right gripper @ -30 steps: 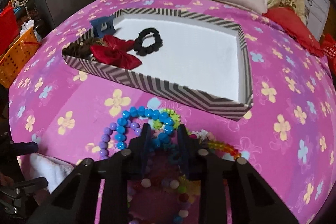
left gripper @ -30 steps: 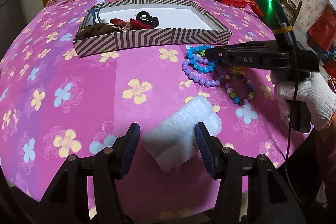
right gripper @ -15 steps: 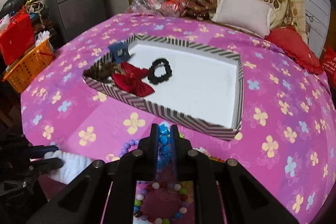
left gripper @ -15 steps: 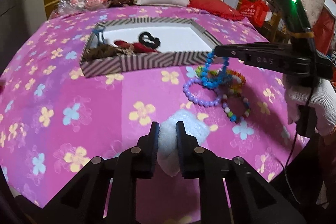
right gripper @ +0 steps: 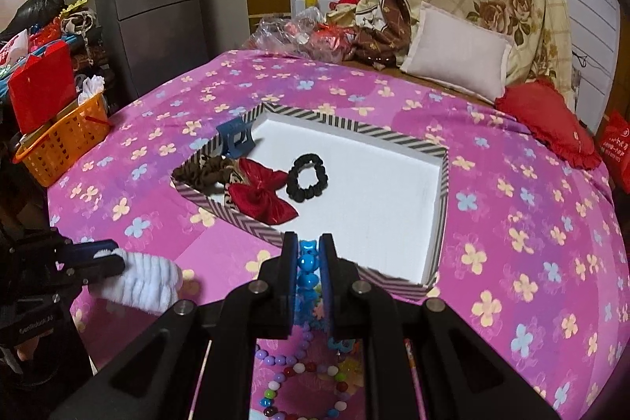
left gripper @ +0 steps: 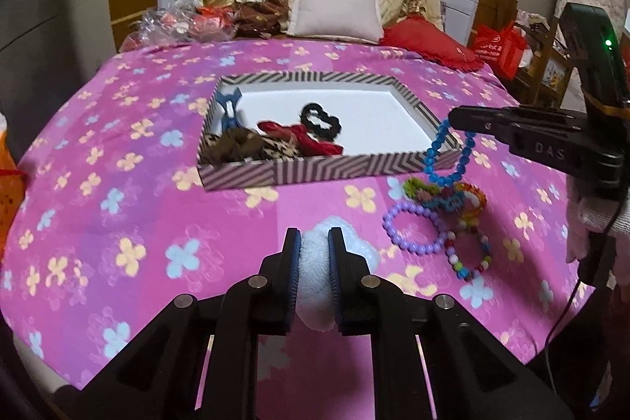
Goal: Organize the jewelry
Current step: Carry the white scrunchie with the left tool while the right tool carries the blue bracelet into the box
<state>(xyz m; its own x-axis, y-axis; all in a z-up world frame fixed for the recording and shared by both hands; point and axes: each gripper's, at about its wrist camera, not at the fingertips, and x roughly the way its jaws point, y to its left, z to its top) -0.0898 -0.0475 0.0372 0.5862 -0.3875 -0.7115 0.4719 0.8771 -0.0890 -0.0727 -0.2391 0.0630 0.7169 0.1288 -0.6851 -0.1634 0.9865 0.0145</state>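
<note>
A striped box (left gripper: 315,172) (right gripper: 443,180) with a white floor lies on the pink flowered bed cover. It holds a black scrunchie (left gripper: 321,118) (right gripper: 308,176), a red bow (right gripper: 263,196), a brown scrunchie (right gripper: 202,172) and a blue hair claw (left gripper: 229,107) (right gripper: 235,139). My right gripper (right gripper: 308,247) (left gripper: 453,115) is shut on a blue bead bracelet (left gripper: 447,154) (right gripper: 308,264), which hangs in the air by the box's front right corner. My left gripper (left gripper: 314,235) (right gripper: 114,254) is shut on a white fluffy scrunchie (left gripper: 319,286) (right gripper: 139,282) just above the cover.
A purple bead bracelet (left gripper: 413,229), a multicoloured bead bracelet (left gripper: 470,256) (right gripper: 303,394) and a bright tangle of bands (left gripper: 449,193) lie on the cover right of my left gripper. An orange basket (right gripper: 63,140) stands off the bed's left edge. Pillows (left gripper: 334,11) lie beyond the box.
My left gripper closed on the white scrunchie and lifted it a little. My right gripper closed on the blue bracelet, raised it off the cover and carried it toward the box.
</note>
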